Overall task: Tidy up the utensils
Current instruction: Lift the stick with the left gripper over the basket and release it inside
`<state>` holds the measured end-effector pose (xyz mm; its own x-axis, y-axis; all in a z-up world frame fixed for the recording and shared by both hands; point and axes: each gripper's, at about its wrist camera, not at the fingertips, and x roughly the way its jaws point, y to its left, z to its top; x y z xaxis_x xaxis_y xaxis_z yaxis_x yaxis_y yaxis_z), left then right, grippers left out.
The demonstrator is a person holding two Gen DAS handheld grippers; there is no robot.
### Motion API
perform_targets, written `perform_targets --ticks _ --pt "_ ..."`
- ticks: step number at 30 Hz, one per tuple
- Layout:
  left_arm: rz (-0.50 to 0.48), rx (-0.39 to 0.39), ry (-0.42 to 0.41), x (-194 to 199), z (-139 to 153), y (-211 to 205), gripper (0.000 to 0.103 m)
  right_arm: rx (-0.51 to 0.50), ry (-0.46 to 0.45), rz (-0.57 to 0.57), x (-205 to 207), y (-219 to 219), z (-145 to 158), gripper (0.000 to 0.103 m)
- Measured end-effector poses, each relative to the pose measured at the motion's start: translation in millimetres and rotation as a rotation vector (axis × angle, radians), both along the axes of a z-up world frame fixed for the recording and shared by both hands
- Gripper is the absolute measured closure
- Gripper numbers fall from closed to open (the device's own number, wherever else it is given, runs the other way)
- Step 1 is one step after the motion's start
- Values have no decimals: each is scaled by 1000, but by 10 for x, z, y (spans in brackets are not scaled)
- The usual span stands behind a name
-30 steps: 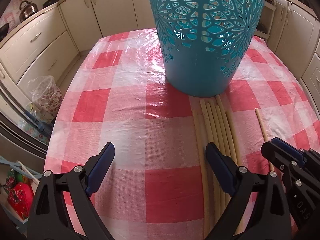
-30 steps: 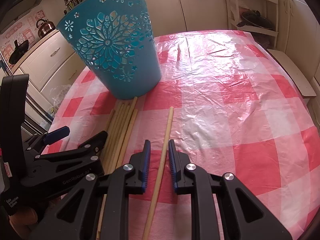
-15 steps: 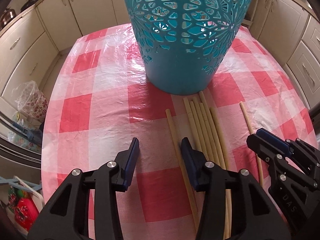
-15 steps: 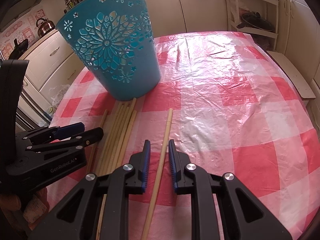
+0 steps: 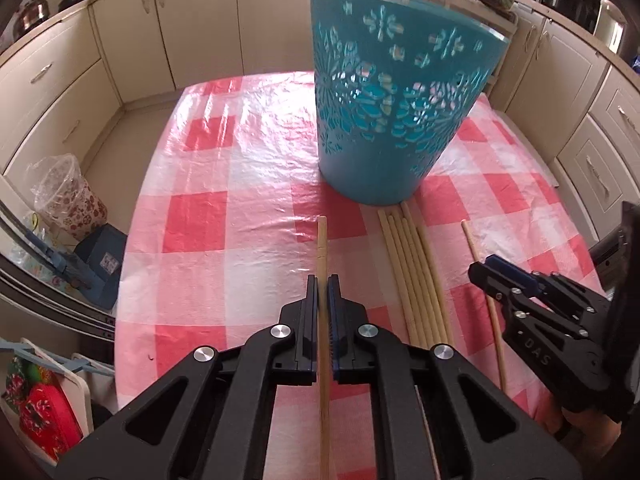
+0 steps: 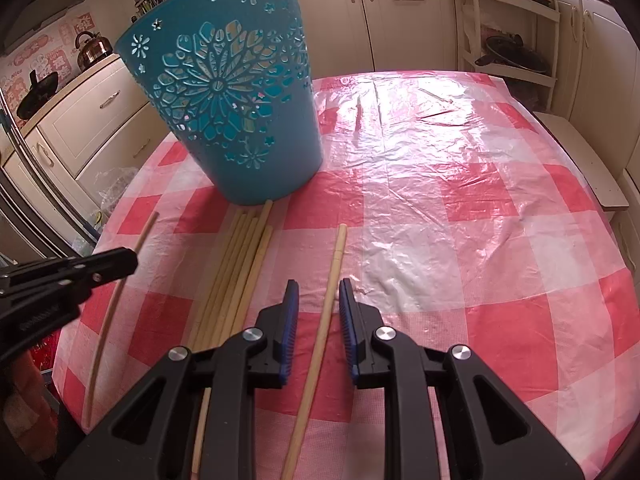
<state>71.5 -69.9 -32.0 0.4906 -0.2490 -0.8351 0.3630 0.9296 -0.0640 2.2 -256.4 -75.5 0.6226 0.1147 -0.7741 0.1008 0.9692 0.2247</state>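
A tall teal cut-out basket point(image 5: 392, 120) point(image 6: 228, 112) stands on the red-checked table point(image 5: 240, 208). My left gripper point(image 5: 322, 280) is shut on one pale wooden stick point(image 5: 322, 240), which is raised off the cloth and points toward the basket. Seen from the right wrist, that gripper point(image 6: 130, 258) holds the stick point(image 6: 114, 304) at the left. Several more sticks point(image 5: 412, 272) point(image 6: 236, 264) lie bunched against the basket's foot. My right gripper point(image 6: 319, 286) point(image 5: 480, 274) straddles a single stick point(image 6: 334, 264) point(image 5: 474, 246) lying on the table. Its pads stand slightly apart from the stick on both sides.
Cream kitchen cabinets point(image 5: 60, 80) ring the table. A plastic cup in a bag point(image 5: 64, 196) sits beyond the left table edge. A white shelf rack point(image 6: 516, 52) with pans stands at the back right. A kettle point(image 6: 94, 46) rests on the counter.
My left gripper closed on the leftmost stick, lifted it off the cloth and drew it left, away from the bunch. The right gripper stayed over its stick.
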Motion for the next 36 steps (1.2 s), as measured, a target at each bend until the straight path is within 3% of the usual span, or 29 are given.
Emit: perform_targets --ticks 6,12,18,29,32,36 --pt "-1 -116 -110 -154 695 182 98 -11 -2 -3 -13 25 0 82" --pt "-4 -236 -271 -60 1502 119 98 -18 -3 -3 -14 54 12 82" --pt "3 -304 -394 126 1987 -43 98 -3 -5 -1 -11 33 9 80" --pt "125 -328 -571 626 2207 -454 98 13 -10 10 17 13 0 74" --pt "177 -306 -627 782 2121 -606 98 18 -11 11 23 11 -6 73" --pt "212 -275 -600 1026 1836 -764 98 29 -13 10 12 6 -11 73"
